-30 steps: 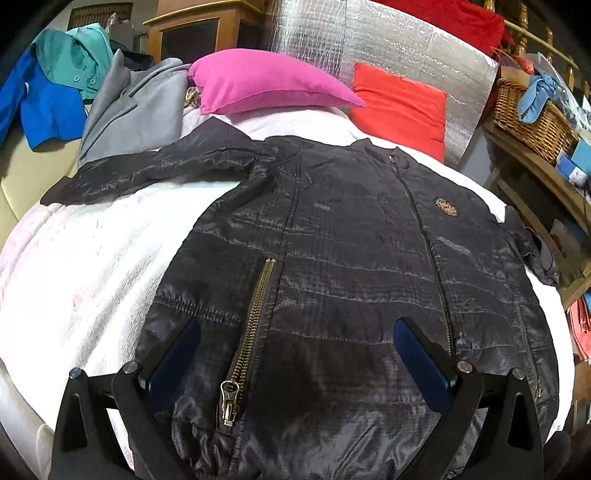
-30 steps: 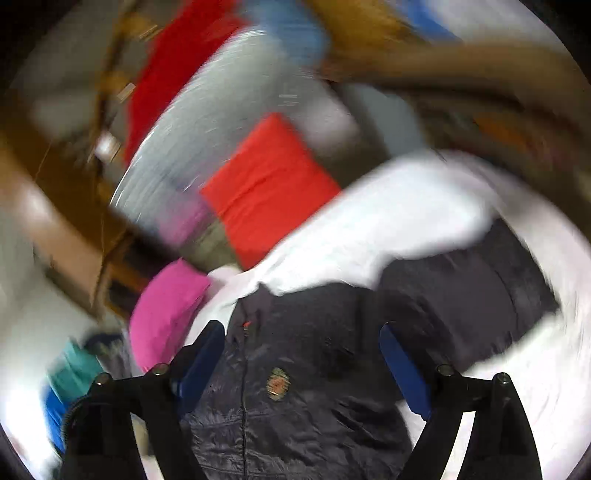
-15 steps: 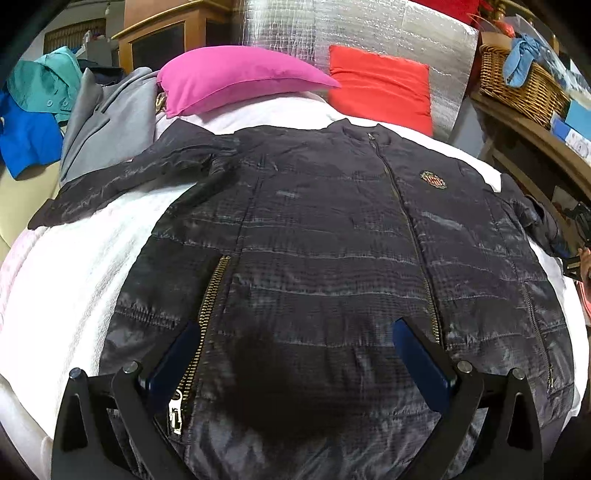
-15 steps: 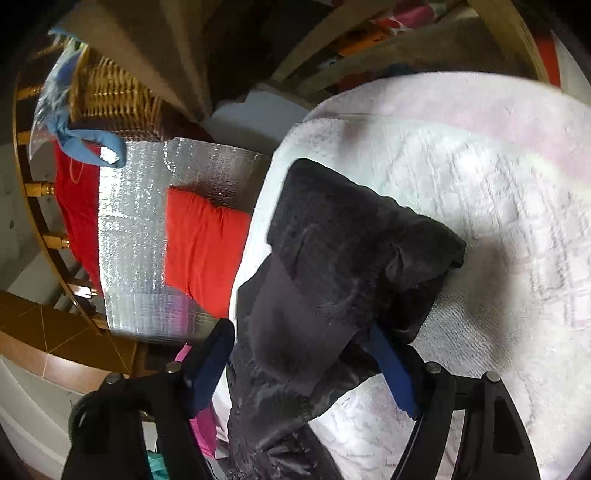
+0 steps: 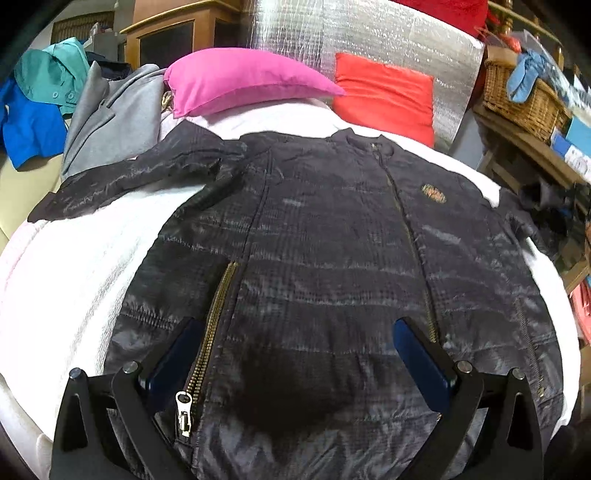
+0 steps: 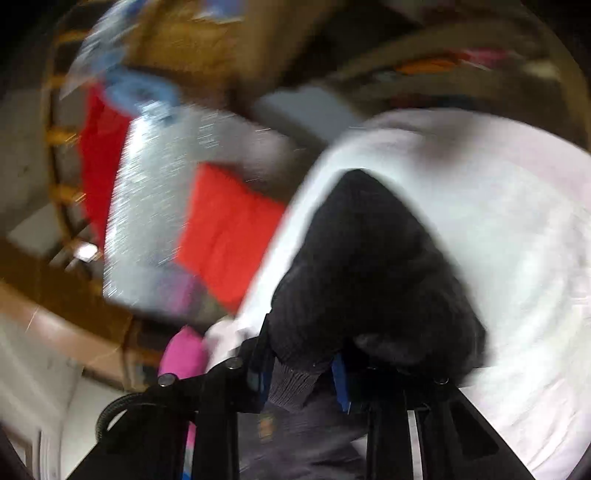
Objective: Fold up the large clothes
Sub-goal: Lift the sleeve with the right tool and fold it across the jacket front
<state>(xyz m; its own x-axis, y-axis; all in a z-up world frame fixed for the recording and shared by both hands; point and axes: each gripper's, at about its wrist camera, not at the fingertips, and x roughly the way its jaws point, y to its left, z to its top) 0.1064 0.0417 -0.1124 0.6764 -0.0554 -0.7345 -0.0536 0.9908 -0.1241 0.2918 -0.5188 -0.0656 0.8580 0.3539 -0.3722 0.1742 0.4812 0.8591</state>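
On the bed point(image 5: 62, 280), covered by a white blanket, a black jacket point(image 5: 332, 258) is laid front side up with its main zip closed and its collar turned toward the pillows; this flat, spread position is judged to be the starting layout for folding. One sleeve point(image 5: 122, 181) is stretched out sideways across the blanket toward a grey coat point(image 5: 110, 118), so that it can be turned in over the body of the jacket later. A pink pillow point(image 5: 243, 79) and a red cushion point(image 5: 384, 96) are propped beyond the collar against a silver sheet point(image 5: 369, 33), well apart from the hem, and a wicker basket point(image 5: 517, 96) is kept on a shelf at the side.

The left claw point(image 5: 295, 354) is held wide open, nothing between its blue pads point(image 5: 417, 354), above the lower front of the jacket beside the pocket zip point(image 5: 210, 332). It is judged to be kept in waiting there.

In the right wrist view, much blurred by motion, the right claw point(image 6: 301, 373) is seen closed on the ribbed cuff point(image 6: 291, 384) of the other sleeve point(image 6: 369, 266), which bulges dark above the fingers against the white blanket. The cuff is judged to be chosen as the grip point because the whole sleeve can be led by it. Folding is taken to be at its first step, with no fold yet made across the body.
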